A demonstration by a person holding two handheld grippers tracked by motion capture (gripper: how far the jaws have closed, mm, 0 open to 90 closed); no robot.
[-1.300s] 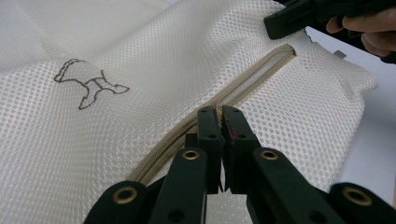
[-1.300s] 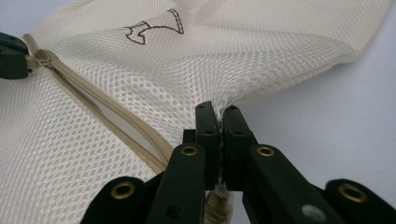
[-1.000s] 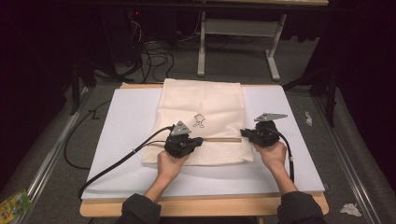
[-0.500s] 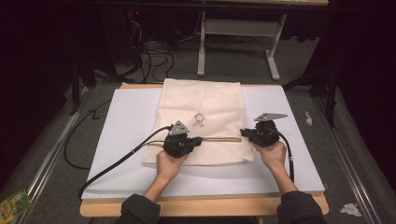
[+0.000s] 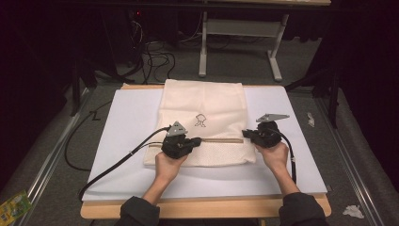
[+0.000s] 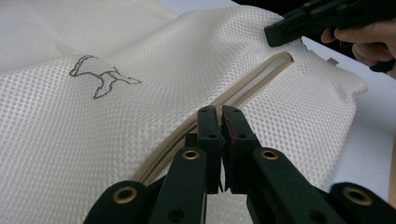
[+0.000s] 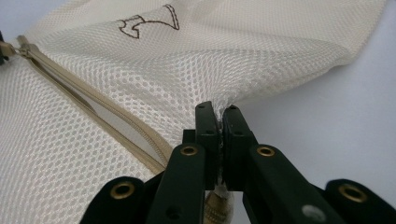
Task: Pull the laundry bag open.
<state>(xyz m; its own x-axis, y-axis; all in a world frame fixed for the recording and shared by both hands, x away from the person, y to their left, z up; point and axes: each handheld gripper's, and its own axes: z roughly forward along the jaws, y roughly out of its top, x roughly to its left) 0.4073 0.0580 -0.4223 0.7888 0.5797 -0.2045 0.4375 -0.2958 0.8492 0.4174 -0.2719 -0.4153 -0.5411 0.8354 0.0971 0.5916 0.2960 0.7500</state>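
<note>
A cream mesh bag (image 5: 202, 103) with a small dark animal outline lies flat on a white board (image 5: 127, 122). A beige zipper (image 5: 221, 140) runs across its near part. My left gripper (image 5: 197, 140) rests at the zipper's left end, jaws shut (image 6: 219, 109). In the right gripper view the zipper slider (image 7: 25, 48) leads into that gripper's black tip, so it holds the pull. The zipper (image 6: 252, 79) gapes open beyond it. My right gripper (image 5: 244, 134) is shut on the bag's mesh edge (image 7: 219, 109) by the zipper's right end, lifting the fabric slightly.
The board lies on a wooden table (image 5: 202, 207). Cables (image 5: 155, 56) and a white table frame (image 5: 273, 56) stand on the floor behind. A green packet (image 5: 11, 207) and crumpled paper (image 5: 350, 211) lie on the floor at the sides.
</note>
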